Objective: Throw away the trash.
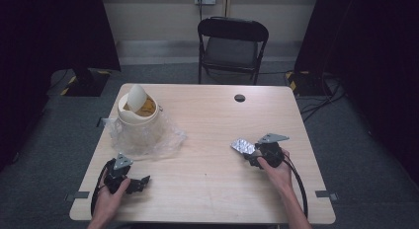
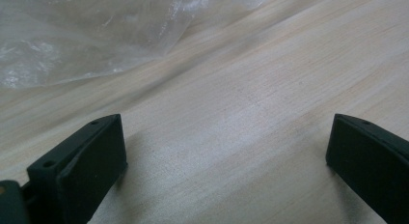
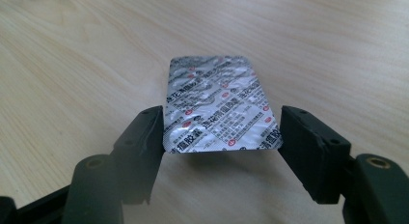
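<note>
Blister pack (image 3: 219, 105), silver foil with red and black print, pinched by its two long edges between the pads of the right gripper (image 3: 222, 137); the right gripper view shows both jaws pressed against the foil and the pack's far end jutting out over bare wood. High view places this right gripper (image 1: 249, 152) near the right edge of the bench (image 1: 212, 115), about midway front to back, with the blister pack (image 1: 243, 146) sticking out to the left of the hand (image 1: 276, 167). Whether the pack rests on the bench or hangs just clear of it cannot be told.

Left gripper (image 1: 141, 183) lies near the front left corner, held by the left hand (image 1: 111, 192). Left gripper view shows its jaws spread wide with only wood grain between them (image 2: 226, 151), and a fold of clear plastic bag (image 2: 96, 31) ahead.

High view adds what neither gripper view gives: a cream bin (image 1: 137, 113) with a tilted swing lid, standing toward the back left corner on the crumpled plastic bag (image 1: 148, 137), and a black folding chair (image 1: 232, 46) beyond the bench's far edge.
</note>
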Action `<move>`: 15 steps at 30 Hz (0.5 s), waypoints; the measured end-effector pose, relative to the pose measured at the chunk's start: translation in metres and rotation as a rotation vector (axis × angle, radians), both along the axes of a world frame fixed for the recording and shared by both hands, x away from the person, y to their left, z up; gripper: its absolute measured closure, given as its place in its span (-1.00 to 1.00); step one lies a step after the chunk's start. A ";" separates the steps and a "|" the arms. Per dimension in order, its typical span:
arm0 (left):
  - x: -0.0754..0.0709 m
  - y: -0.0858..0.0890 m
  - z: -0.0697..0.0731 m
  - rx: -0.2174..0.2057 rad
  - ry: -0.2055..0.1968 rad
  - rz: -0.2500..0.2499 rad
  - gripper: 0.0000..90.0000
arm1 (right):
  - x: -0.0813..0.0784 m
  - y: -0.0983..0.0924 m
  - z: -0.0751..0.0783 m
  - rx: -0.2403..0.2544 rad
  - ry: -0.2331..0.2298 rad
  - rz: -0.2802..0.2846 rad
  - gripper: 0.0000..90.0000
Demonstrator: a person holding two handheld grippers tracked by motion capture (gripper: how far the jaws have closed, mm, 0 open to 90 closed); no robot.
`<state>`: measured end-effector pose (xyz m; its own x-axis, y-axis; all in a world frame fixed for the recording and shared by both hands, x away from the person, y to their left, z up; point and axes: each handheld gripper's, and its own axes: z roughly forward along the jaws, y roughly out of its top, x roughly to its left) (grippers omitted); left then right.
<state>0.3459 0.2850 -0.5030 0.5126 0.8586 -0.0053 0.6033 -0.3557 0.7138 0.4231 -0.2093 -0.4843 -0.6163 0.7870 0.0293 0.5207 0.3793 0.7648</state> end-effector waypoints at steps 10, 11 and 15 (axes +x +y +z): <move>0.000 0.000 0.000 0.000 0.000 0.000 -1.00 | 0.001 -0.003 0.010 0.050 -0.038 -0.024 -0.25; 0.000 0.000 0.000 -0.001 0.000 0.001 -1.00 | 0.002 -0.003 0.011 0.051 -0.040 -0.022 -0.25; 0.000 0.000 0.000 -0.001 0.000 0.001 -1.00 | 0.003 0.001 0.018 0.058 -0.055 -0.010 -0.25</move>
